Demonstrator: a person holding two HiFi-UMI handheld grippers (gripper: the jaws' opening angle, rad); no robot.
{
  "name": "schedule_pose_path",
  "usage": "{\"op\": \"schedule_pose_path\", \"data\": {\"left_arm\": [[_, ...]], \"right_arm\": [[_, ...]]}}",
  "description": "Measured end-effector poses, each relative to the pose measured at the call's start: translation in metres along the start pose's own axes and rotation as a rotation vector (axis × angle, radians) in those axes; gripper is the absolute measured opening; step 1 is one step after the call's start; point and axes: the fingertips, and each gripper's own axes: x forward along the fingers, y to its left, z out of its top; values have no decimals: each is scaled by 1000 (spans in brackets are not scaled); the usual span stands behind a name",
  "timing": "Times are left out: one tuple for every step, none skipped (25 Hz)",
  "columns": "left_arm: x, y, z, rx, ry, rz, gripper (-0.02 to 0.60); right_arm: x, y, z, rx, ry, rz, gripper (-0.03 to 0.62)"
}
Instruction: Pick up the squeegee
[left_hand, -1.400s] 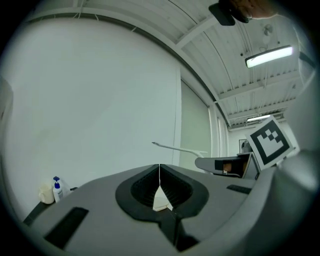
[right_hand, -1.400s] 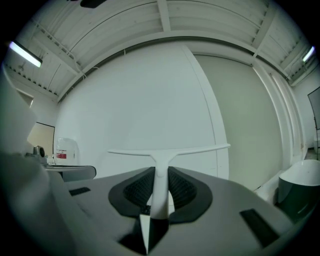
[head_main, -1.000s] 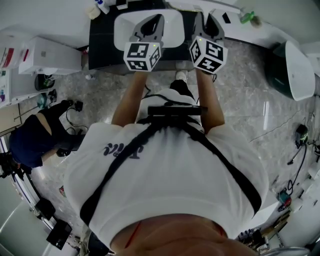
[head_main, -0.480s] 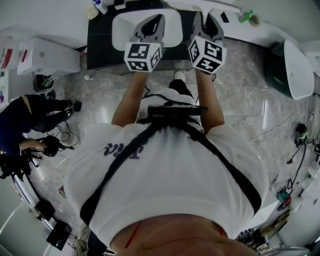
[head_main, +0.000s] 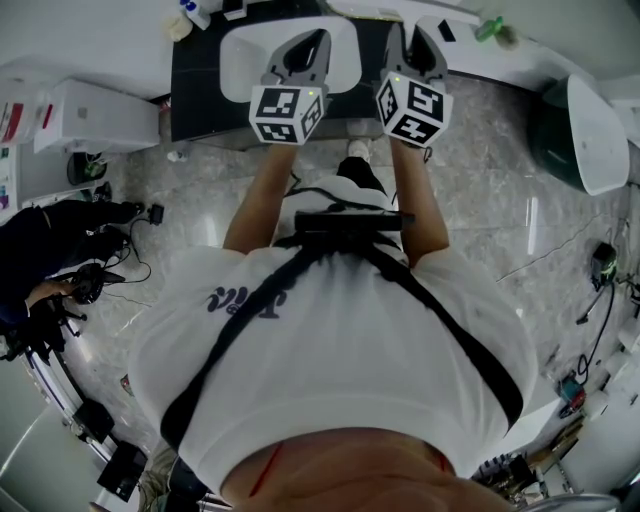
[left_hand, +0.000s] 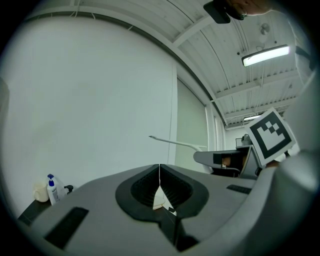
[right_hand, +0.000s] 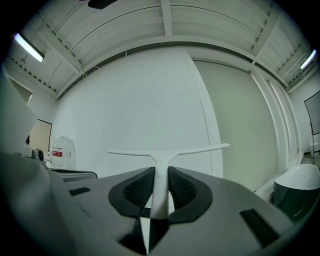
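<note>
Squeegee (right_hand: 162, 155) is clamped by its handle in our right claw (right_hand: 160, 175), held level clear of the worktop (head_main: 200, 90), left claw (left_hand: 159, 172) pressed together and empty; neither claw shifts versus a second ago, so we judge pickup done.

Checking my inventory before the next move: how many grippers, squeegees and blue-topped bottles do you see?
grippers: 2 (left gripper, right gripper)
squeegee: 1, clamped in the right gripper
blue-topped bottle: 1
Total: 4
</note>
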Motion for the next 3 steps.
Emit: {"op": "schedule_pose_path", "data": {"left_arm": [[1,-1,0,0,-1,-1,14],[1,-3,0,1,-2,-1,14],[2,-4,1,1,-2,-2,14]], "right_arm": [[0,-2,0,-1,0,-1,91],[-1,-3,0,-1,-1,-3,91],[-1,-5,0,-2,-1,-4,91]]}}
